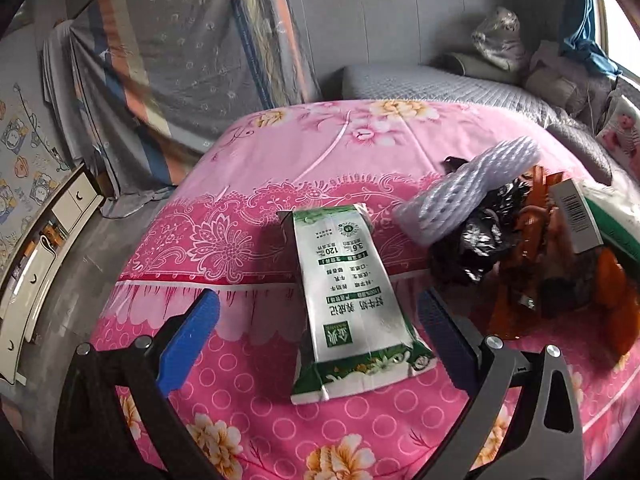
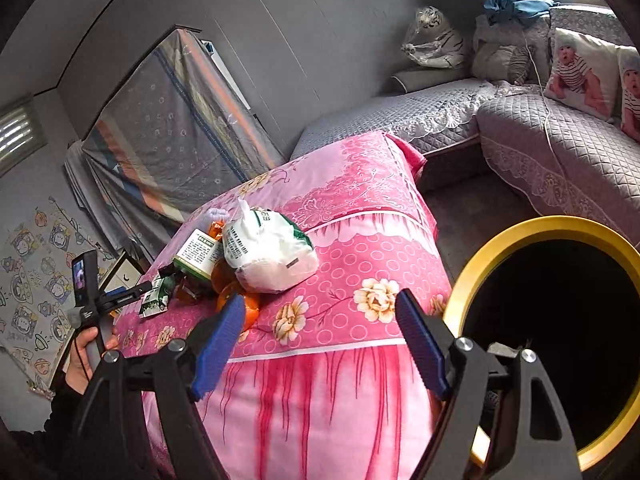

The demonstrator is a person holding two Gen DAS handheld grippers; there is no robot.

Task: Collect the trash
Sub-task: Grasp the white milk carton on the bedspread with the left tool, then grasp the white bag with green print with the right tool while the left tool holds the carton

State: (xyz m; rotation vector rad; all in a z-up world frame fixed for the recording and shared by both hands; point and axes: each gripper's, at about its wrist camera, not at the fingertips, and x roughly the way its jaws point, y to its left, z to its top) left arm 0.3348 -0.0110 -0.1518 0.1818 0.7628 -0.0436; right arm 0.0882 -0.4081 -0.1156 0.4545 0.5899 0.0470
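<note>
A flattened green-and-white milk carton (image 1: 352, 300) lies on the pink flowered cloth (image 1: 280, 168). My left gripper (image 1: 318, 298) is open with a blue pad on each side of the carton, neither touching it. To the right is a heap of trash: a white foam net (image 1: 468, 188), black wrappers (image 1: 480, 236), orange wrappers (image 1: 532, 248) and a barcoded box (image 1: 576, 216). My right gripper (image 2: 320, 304) is open and empty, hanging off the table's near edge beside a black bin with a yellow rim (image 2: 520, 232). From there the milk carton (image 2: 154, 300) shows small at the left.
A white plastic bag (image 2: 272, 252) and a green-and-white box (image 2: 196, 252) top the heap. A person's hand (image 2: 86, 350) holds the left tool at the table's left side. A grey quilted sofa (image 2: 560, 152) stands behind, and a leaning covered mattress (image 2: 172, 132) at back left.
</note>
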